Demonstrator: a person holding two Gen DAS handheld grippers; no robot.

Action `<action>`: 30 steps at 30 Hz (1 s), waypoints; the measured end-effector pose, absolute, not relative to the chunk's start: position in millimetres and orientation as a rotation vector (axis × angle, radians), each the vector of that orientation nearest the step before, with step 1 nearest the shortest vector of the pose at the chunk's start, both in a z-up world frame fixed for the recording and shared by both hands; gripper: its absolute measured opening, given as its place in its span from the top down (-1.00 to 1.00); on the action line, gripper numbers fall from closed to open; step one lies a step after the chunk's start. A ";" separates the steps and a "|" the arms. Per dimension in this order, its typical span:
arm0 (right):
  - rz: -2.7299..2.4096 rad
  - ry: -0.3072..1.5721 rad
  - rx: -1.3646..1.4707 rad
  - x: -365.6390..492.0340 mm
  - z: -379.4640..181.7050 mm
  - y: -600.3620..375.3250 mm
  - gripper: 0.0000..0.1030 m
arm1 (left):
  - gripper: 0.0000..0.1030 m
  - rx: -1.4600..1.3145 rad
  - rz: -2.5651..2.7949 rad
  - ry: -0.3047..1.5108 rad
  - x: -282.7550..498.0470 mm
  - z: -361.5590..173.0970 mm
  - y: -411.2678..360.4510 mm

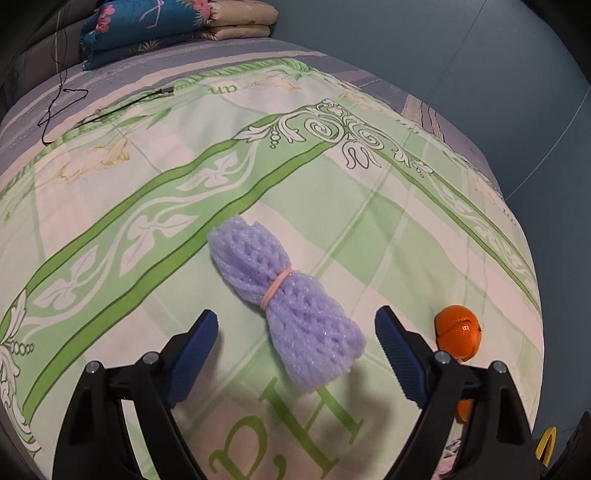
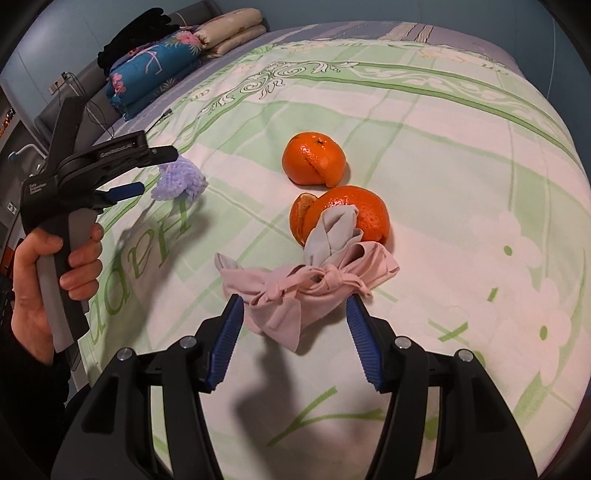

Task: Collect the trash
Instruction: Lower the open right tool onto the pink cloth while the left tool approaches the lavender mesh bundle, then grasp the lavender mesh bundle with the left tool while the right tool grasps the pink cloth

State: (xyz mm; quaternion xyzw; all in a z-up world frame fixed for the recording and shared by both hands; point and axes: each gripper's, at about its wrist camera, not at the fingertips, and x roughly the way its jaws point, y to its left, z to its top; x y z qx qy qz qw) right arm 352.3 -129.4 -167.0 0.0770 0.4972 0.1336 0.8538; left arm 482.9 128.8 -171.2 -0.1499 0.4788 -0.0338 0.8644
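A purple foam fruit net (image 1: 286, 299) tied with a pink rubber band lies on the bed. My left gripper (image 1: 295, 325) is open, its blue fingers on either side of the net's near end. An orange peel (image 1: 458, 338) lies just right of it. In the right wrist view, a knotted pink and grey cloth (image 2: 310, 288) lies in front of my open right gripper (image 2: 295, 310), its near part between the fingertips. Two orange peels (image 2: 314, 158) (image 2: 347, 214) lie behind the cloth. The left gripper (image 2: 147, 170) and the net (image 2: 181, 182) show at the left.
The bed has a green and white patterned cover (image 1: 332, 192). Folded quilts (image 1: 166, 26) are stacked at the head end. A black cable (image 1: 62, 107) lies at the far left. The bed's edge and blue floor (image 1: 498, 74) are on the right.
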 end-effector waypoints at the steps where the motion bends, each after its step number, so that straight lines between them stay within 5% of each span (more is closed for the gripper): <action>1: 0.282 1.051 0.163 353.9 -168.3 -128.7 -0.07 | -0.57 -0.314 -0.077 1.010 485.3 -173.5 127.8; 8: 0.280 1.076 0.148 367.1 -176.2 -119.1 0.18 | 0.03 -0.318 -0.115 1.066 497.7 -193.9 117.9; 15: 0.266 1.068 0.133 370.8 -177.5 -115.3 0.44 | 0.42 -0.349 -0.121 1.077 503.3 -198.9 119.2; 30: 0.259 0.962 0.157 333.2 -131.8 -154.3 0.58 | 0.56 -0.366 -0.215 0.938 437.9 -145.0 109.3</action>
